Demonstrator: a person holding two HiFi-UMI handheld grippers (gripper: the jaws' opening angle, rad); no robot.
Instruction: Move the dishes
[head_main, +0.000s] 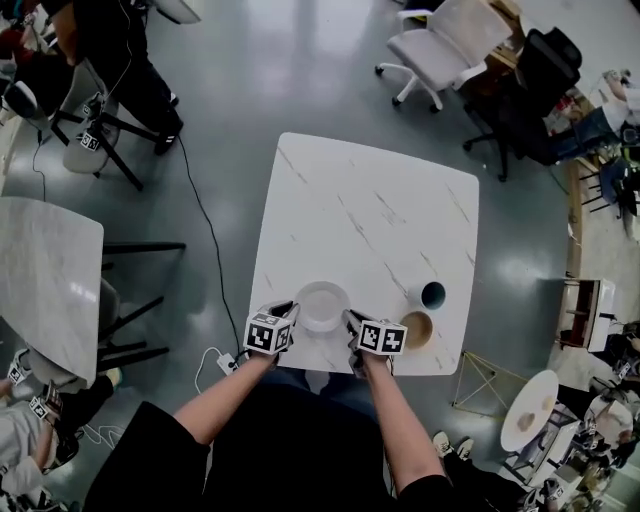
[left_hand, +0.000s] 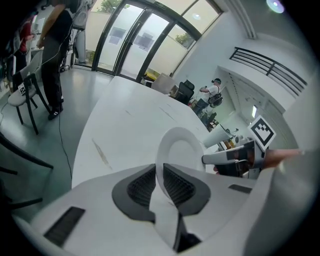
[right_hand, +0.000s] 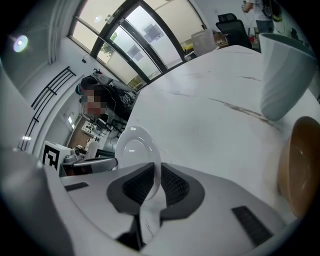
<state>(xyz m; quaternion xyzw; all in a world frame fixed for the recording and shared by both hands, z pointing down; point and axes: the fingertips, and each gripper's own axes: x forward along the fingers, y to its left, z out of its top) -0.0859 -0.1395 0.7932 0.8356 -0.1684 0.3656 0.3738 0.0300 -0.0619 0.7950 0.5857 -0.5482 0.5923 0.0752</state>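
A white plate (head_main: 322, 305) is near the front edge of the white marble table (head_main: 370, 210). My left gripper (head_main: 290, 313) is shut on its left rim and my right gripper (head_main: 352, 321) is shut on its right rim. In the left gripper view the plate (left_hand: 182, 150) stands on edge between the dark pads of the left gripper (left_hand: 160, 176), with the right gripper (left_hand: 235, 158) on its far side. In the right gripper view the plate (right_hand: 134, 147) is pinched the same way by the right gripper (right_hand: 159, 178), and the left gripper (right_hand: 87, 162) shows beyond it.
A pale cup with a dark inside (head_main: 430, 294) and a tan dish (head_main: 416, 329) stand just right of the right gripper, close to the table's front right corner. A second table (head_main: 45, 280) is to the left. Office chairs (head_main: 450, 50) stand beyond the table.
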